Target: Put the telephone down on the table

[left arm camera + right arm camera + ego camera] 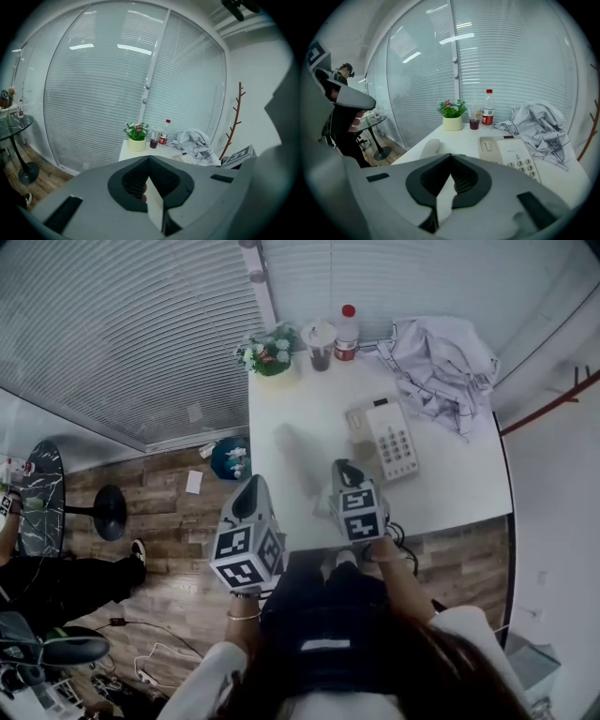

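The white telephone base with its keypad sits on the white table, and its cradle is bare. The white handset lies flat on the table left of the base, faint against the top in the head view. My right gripper hovers over the table's near edge, just in front of the base, jaws shut with nothing between them. My left gripper hangs off the table's left edge above the floor, jaws closed together and empty.
At the table's far edge stand a potted plant, a glass of dark drink and a red-capped bottle. A crumpled white shirt covers the far right corner. A round glass table and a person are on the left.
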Motion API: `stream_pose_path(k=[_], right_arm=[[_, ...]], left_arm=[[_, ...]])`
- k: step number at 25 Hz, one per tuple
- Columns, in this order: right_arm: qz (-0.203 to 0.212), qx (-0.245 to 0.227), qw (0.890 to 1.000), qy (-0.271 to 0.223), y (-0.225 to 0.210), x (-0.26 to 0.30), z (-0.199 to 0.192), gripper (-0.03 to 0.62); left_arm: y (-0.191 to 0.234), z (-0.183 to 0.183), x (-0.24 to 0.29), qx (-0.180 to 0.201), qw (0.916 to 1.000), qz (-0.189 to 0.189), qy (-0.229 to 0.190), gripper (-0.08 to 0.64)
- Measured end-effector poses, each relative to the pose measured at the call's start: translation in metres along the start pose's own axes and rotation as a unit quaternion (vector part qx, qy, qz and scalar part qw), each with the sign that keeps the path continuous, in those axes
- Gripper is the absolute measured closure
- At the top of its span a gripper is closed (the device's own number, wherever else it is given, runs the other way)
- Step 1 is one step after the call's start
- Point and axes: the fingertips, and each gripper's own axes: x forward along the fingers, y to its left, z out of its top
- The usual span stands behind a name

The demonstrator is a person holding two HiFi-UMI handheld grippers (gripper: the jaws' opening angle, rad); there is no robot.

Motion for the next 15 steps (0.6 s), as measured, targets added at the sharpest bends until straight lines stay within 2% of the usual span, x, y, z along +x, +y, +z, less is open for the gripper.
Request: stream_pose_path(k=[9, 15], right_arm=[[0.0, -0.014, 1.0, -0.01, -0.018, -0.036, -0.011, 0.594], [-0.005, -0.02, 0.999, -0.04, -0.03, -0.063, -0.007, 0.595]], left_arm=[[-0.034, -0.014, -0.027, -0.004, 0.9999, 0.01, -0.013, 0.56], [-0.05, -0.021, -0.046, -0.009, 0.9994, 0.022, -0.026, 0.56]])
